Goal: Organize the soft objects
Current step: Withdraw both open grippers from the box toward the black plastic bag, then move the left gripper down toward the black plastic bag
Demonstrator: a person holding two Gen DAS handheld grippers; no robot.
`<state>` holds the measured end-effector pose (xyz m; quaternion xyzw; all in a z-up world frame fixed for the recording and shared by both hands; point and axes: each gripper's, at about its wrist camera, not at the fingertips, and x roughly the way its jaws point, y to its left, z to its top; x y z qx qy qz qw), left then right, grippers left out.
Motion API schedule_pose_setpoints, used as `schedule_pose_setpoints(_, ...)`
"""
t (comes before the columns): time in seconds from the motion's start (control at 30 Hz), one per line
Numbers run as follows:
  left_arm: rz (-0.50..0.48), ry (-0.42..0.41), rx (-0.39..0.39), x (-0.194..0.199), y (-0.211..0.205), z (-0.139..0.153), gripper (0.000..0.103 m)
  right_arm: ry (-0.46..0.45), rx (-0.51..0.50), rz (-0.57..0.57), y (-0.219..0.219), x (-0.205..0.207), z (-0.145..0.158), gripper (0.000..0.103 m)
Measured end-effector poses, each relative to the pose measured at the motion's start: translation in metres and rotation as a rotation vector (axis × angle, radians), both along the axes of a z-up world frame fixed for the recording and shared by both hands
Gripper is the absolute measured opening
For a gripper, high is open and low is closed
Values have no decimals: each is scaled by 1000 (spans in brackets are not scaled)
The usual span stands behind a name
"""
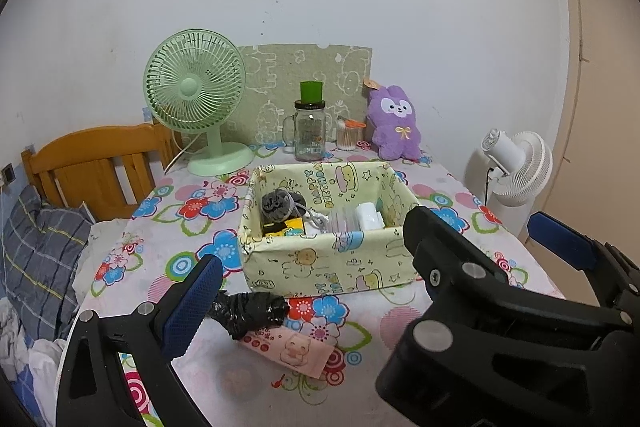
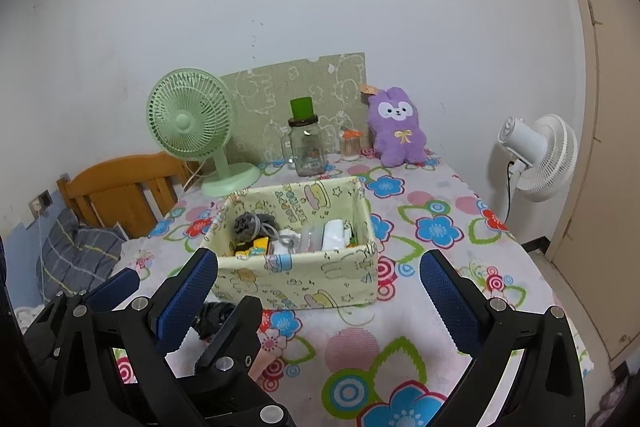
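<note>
Both grippers, left gripper point(image 1: 304, 291) and right gripper point(image 2: 320, 291), gape wide and empty, low in frame before the fabric box point(image 2: 296, 275), purple plush point(image 2: 396, 127) upper right.

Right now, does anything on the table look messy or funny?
Yes. A crumpled black plastic bag lies loose on the tablecloth in front of the fabric box, resting partly on a pink packet. Everything else stands upright along the wall or sits inside the box.
</note>
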<state>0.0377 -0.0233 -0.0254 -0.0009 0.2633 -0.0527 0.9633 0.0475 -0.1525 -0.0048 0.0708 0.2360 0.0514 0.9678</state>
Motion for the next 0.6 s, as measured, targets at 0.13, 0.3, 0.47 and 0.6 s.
schedule_pose_setpoints(0.13, -6, 6, 4, -2, 1, -5, 102, 13, -8, -3, 3, -4, -6, 102)
schedule_pose_setpoints(0.3, -11, 20, 9, -2, 4, -13, 102, 29, -7, 3, 6, -3, -14, 102)
schedule_pose_setpoints(0.47, -5, 45, 10, 2, 9, -23, 102, 47, -5, 7, 11, 1, -23, 102)
schedule_pose_setpoints(0.6, 15, 77, 10, 9, 17, -33, 102, 70, -9, 11, 19, 6, -33, 102)
